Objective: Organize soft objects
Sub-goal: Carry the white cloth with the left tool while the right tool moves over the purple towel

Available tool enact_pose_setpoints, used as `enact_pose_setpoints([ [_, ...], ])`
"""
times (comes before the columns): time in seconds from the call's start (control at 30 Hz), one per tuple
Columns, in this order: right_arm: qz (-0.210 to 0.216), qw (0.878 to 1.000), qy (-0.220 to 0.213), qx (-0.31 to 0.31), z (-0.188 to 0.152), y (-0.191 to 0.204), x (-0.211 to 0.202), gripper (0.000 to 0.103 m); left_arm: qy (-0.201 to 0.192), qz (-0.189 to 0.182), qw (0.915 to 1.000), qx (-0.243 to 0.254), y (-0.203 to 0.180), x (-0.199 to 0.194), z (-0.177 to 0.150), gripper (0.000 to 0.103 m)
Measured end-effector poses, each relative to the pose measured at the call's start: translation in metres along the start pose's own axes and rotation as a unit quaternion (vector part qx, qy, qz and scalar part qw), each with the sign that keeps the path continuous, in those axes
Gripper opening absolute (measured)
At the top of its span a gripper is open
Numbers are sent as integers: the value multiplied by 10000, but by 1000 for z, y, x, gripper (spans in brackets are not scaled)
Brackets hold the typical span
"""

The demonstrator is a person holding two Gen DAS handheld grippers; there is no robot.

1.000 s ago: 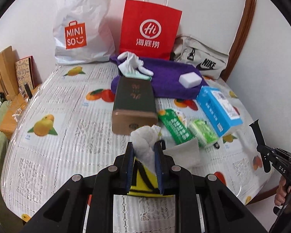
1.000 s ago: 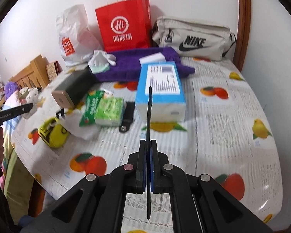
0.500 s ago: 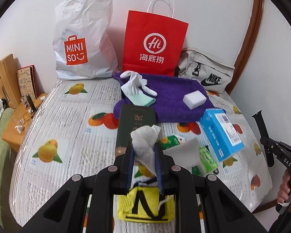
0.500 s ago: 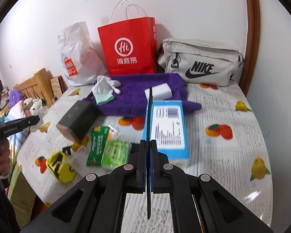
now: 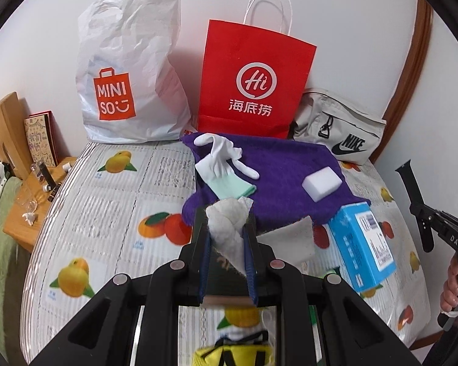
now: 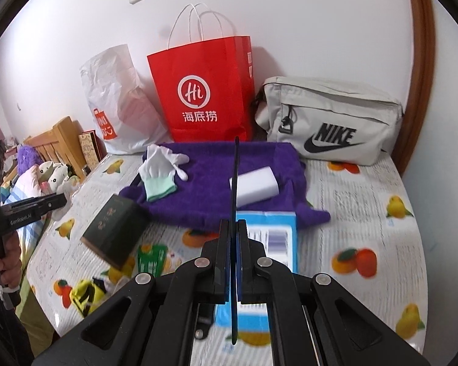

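My left gripper [image 5: 226, 235] is shut on a crumpled white cloth [image 5: 227, 213], held in the air above a dark green box [image 6: 113, 228]. My right gripper [image 6: 233, 224] is shut on a thin black strap [image 6: 235, 177] that stands up edge-on; in the left wrist view the strap [image 5: 412, 201] shows at the far right. Ahead lies a purple towel [image 5: 284, 164] with a white glove [image 5: 219, 155] and a white sponge [image 5: 322, 183] on it. A blue tissue box [image 6: 271, 235] lies just below my right gripper.
A white Miniso bag [image 5: 128, 91], a red paper bag [image 5: 253, 85] and a grey Nike bag [image 6: 329, 122] stand along the back wall. Green wipe packs [image 6: 152, 259] and a yellow pouch [image 6: 85, 296] lie near the front. A wooden nightstand [image 5: 30, 210] and a bed flank the left edge.
Both grippers have risen and moved toward the purple towel at the back. The left still grips the cloth and the right still grips the strap.
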State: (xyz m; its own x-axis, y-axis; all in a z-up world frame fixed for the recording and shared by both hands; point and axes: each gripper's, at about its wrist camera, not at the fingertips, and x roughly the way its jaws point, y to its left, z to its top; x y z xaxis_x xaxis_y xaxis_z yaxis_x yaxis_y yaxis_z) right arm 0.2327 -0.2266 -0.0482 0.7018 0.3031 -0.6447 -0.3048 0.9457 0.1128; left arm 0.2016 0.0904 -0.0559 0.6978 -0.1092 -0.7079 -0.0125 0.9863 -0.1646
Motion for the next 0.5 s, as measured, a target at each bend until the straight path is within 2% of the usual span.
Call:
enact_pose_setpoints([
  [0.23,68,9999,101,20,36,-12,48,3,126,68,9999,-31,1,36,24,19],
  [0.5,92,9991,413,57,61,-28,108,3,315,104,9994,5,0,76,44,20],
])
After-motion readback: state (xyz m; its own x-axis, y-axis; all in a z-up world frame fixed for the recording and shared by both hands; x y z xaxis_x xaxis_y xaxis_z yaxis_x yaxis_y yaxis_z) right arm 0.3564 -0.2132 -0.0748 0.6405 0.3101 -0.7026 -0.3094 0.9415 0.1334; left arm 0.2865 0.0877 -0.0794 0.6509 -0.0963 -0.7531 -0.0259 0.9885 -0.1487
